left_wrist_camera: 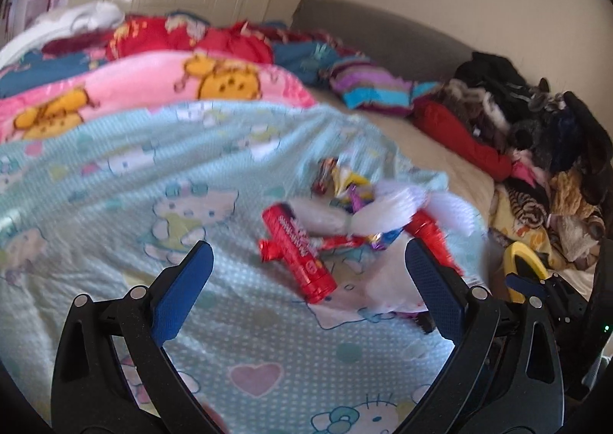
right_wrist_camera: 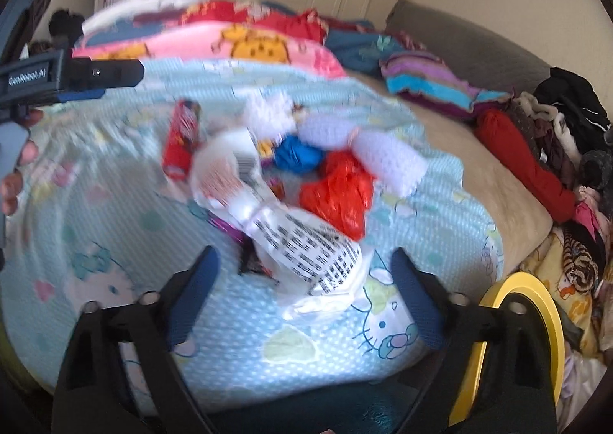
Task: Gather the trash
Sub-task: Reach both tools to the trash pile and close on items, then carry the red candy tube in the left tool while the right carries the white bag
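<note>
A heap of trash lies on a light-blue cartoon-cat blanket [left_wrist_camera: 134, 165] on a bed. In the left wrist view a red snack wrapper [left_wrist_camera: 299, 255] lies in front of white crumpled plastic [left_wrist_camera: 387, 207] and colourful wrappers [left_wrist_camera: 345, 181]. My left gripper [left_wrist_camera: 308, 261] is open, just short of the red wrapper. In the right wrist view a white printed bag [right_wrist_camera: 306, 253], a red plastic bag [right_wrist_camera: 341, 196], a blue wad [right_wrist_camera: 295, 154] and a red wrapper [right_wrist_camera: 182, 142] lie together. My right gripper [right_wrist_camera: 304, 267] is open, its jaws on either side of the white bag's near end.
Folded quilts, pink [left_wrist_camera: 153, 89] and red [left_wrist_camera: 191, 39], are piled at the back. A clothes heap [left_wrist_camera: 536, 150] lies on the right of the bed. A yellow-rimmed bin [right_wrist_camera: 536, 326] stands at the bed's right edge. The left gripper [right_wrist_camera: 69, 77] shows at the left of the right wrist view.
</note>
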A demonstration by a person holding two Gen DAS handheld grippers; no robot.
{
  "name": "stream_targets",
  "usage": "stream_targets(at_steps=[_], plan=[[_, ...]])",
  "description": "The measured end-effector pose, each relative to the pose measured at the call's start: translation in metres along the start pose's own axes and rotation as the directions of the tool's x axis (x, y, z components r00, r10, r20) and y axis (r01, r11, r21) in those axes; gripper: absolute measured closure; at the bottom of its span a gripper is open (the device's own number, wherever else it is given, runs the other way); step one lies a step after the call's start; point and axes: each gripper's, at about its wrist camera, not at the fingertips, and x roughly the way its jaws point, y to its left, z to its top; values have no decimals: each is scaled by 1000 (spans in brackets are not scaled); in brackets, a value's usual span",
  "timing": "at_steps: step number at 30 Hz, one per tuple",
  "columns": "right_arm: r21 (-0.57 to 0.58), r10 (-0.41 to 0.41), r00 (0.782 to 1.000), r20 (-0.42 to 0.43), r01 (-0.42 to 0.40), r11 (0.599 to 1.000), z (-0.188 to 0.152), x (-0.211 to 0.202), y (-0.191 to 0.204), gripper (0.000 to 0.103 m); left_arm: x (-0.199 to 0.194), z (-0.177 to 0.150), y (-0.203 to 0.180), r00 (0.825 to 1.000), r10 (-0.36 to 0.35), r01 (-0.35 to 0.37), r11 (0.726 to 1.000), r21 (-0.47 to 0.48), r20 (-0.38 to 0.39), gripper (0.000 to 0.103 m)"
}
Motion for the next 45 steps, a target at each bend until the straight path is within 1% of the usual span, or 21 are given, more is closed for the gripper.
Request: stream_targets(at_steps=[3, 4, 5, 7, 8, 10, 13, 15, 17, 18, 20, 22, 23, 24, 27, 29, 34, 39, 45], plan=[[8, 9, 999, -48, -9, 1000, -1, 14, -3, 24, 18, -2, 2, 999, -29, 28, 999, -23, -41, 11], [9, 15, 998, -59, -15, 1000, -2, 18, -4, 29, 22, -3, 3, 998, -35, 34, 999, -29, -51, 11], [10, 15, 998, -60, -15, 1000, -2, 19, -3, 32, 28, -3, 4, 997, -43, 41, 998, -37, -61, 11], [10, 21, 998, -65, -20, 1000, -4, 21, -4, 44, 37, -4, 7, 995, -54, 49, 997, -65, -81, 12], [12, 29, 997, -65, -28, 1000, -5, 21, -4, 44, 42, -4, 9, 994, -62, 54, 995, -84, -94, 13], [28, 52, 997, -64, -51, 998, -6, 20, -8, 51, 52, -5, 11, 991, -61, 48, 992, -115, -116, 17], [46, 75, 996, -56, -73, 996, -10, 15, -11, 56, 64, -8, 16, 988, -65, 44, 987, -153, -141, 23], [69, 92, 994, -50, -89, 994, -12, 12, -14, 57, 70, -10, 18, 985, -78, 50, 983, -177, -156, 31], [86, 105, 993, -43, -102, 991, -14, 8, -15, 58, 73, -12, 17, 983, -83, 53, 982, -183, -163, 36], [90, 112, 993, -38, -109, 990, -15, 6, -15, 59, 74, -13, 17, 982, -86, 55, 982, -182, -166, 42], [89, 117, 993, -30, -114, 990, -16, 3, -13, 60, 74, -15, 15, 980, -95, 62, 981, -183, -173, 50], [96, 120, 993, -21, -118, 988, -17, 0, -12, 61, 74, -16, 14, 979, -97, 64, 981, -181, -181, 62], [106, 123, 992, -15, -121, 987, -17, -2, -12, 61, 74, -16, 13, 979, -94, 61, 982, -178, -182, 72], [120, 129, 992, -7, -127, 985, -18, -4, -13, 61, 73, -17, 13, 979, -92, 60, 983, -174, -181, 79], [159, 143, 990, 14, -144, 977, -18, -9, -17, 61, 71, -16, 12, 980, -97, 68, 984, -167, -171, 79], [180, 150, 988, 32, -153, 972, -17, -14, -20, 61, 67, -14, 9, 983, -98, 76, 987, -145, -157, 80], [228, 140, 988, 72, -152, 962, -13, -26, -33, 62, 50, -10, 0, 988, -119, 108, 988, -105, -99, 80], [262, 123, 987, 105, -147, 954, -11, -38, -46, 62, 32, -5, -10, 991, -128, 125, 990, -65, -47, 81], [296, 81, 987, 139, -119, 948, -9, -54, -61, 62, 10, 4, -30, 984, -178, 178, 984, -8, 13, 81]])
